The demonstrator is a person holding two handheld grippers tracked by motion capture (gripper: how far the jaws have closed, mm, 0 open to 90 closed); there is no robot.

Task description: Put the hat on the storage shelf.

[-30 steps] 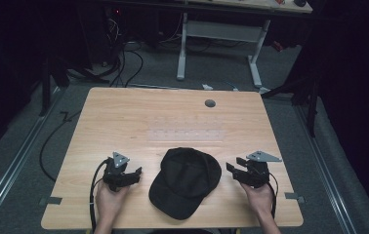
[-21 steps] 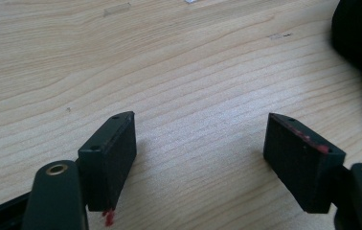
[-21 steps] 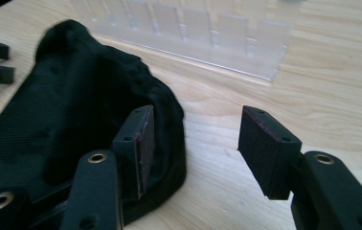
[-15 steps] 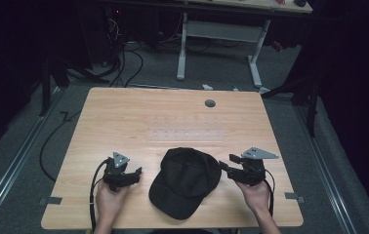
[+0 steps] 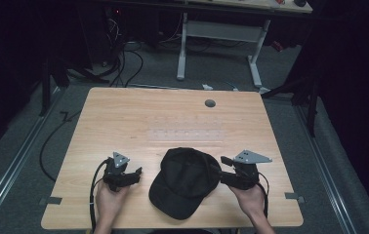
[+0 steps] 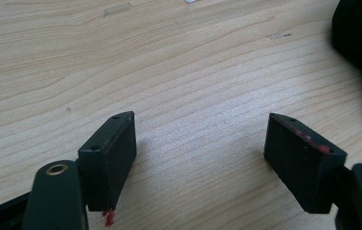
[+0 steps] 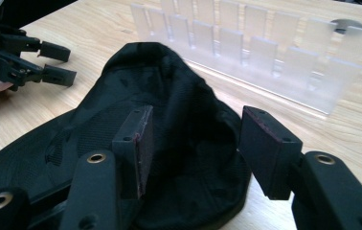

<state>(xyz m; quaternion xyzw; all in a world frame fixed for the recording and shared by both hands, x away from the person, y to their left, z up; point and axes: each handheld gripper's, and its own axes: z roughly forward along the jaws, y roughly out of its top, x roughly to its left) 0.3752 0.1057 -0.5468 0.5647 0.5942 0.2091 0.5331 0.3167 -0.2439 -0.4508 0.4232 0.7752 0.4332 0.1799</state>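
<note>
A black cap [image 5: 187, 180] lies crown up at the front middle of the wooden table [image 5: 124, 117]. My right gripper [image 5: 223, 170] is at the cap's right side, pointing left. In the right gripper view its jaws [image 7: 198, 143] stand open over the rear of the cap [image 7: 179, 96], with dark fabric in the gap and the pads not pressing on it. My left gripper [image 5: 137, 175] rests left of the cap, a short gap away. In the left gripper view it [image 6: 200, 139] is open over bare wood, with the cap [image 6: 361, 33] at the right edge.
A clear plastic rack with several upright slots [image 7: 251, 52] stands just behind the cap, faint in the high view [image 5: 187, 134]. A round cable hole [image 5: 210, 103] sits near the table's far edge. Beyond the table are a white desk frame [image 5: 219, 34] and floor cables.
My right gripper has moved left towards the cap and risen a little, so its jaws now reach over the cap's edge. The left gripper and the cap have not moved.
</note>
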